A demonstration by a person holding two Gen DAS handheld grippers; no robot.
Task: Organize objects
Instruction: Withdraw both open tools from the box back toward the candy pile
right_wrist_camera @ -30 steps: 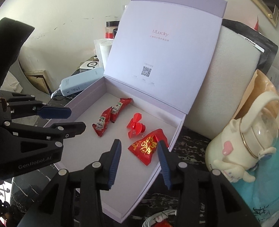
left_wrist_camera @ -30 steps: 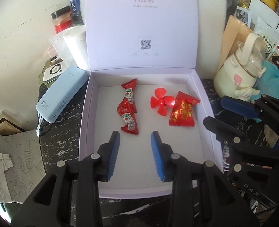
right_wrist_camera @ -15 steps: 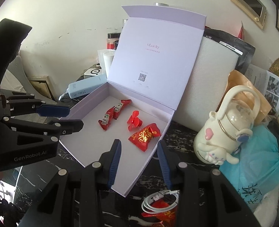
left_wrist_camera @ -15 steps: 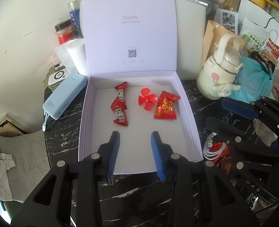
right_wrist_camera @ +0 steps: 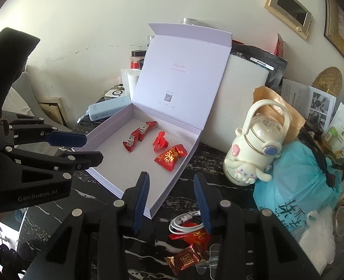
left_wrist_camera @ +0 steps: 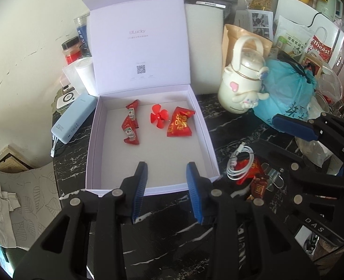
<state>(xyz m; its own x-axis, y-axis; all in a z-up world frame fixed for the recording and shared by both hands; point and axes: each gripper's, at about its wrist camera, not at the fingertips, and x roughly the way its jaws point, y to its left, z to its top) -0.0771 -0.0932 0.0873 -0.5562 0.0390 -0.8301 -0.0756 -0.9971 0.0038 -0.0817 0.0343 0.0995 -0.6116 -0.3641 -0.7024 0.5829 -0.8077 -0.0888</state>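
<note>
An open lilac box (left_wrist_camera: 90, 151) (right_wrist_camera: 125, 163) stands on the black marble table with its lid upright. Inside lie two joined red sachets (left_wrist_camera: 131, 126) (right_wrist_camera: 137, 137), a red propeller (left_wrist_camera: 159, 117) (right_wrist_camera: 160, 141) and a red candy packet with gold print (left_wrist_camera: 180, 124) (right_wrist_camera: 170, 155). My left gripper (left_wrist_camera: 166, 170) (right_wrist_camera: 88, 148) hovers open and empty over the box's front edge. My right gripper (right_wrist_camera: 172, 179) (left_wrist_camera: 281, 137), also open and empty, hangs above the box's right front corner. Just right of the box lie a coiled white cable (right_wrist_camera: 183, 225) (left_wrist_camera: 239, 163), a red packet (right_wrist_camera: 195, 235) and a brown chocolate (right_wrist_camera: 187, 259).
A pale blue power bank (left_wrist_camera: 74, 119) lies left of the box. A cream character bottle (left_wrist_camera: 244, 81) and a teal bag (left_wrist_camera: 288, 88) crowd the right side. A white foam block (left_wrist_camera: 207, 46), jars and paper bags stand behind. The table's left edge borders a patterned cushion (left_wrist_camera: 32, 186).
Both grippers have drawn back and up from the box, so more of the table shows. The cable, red packet and chocolate came into view. The box contents have not moved.
</note>
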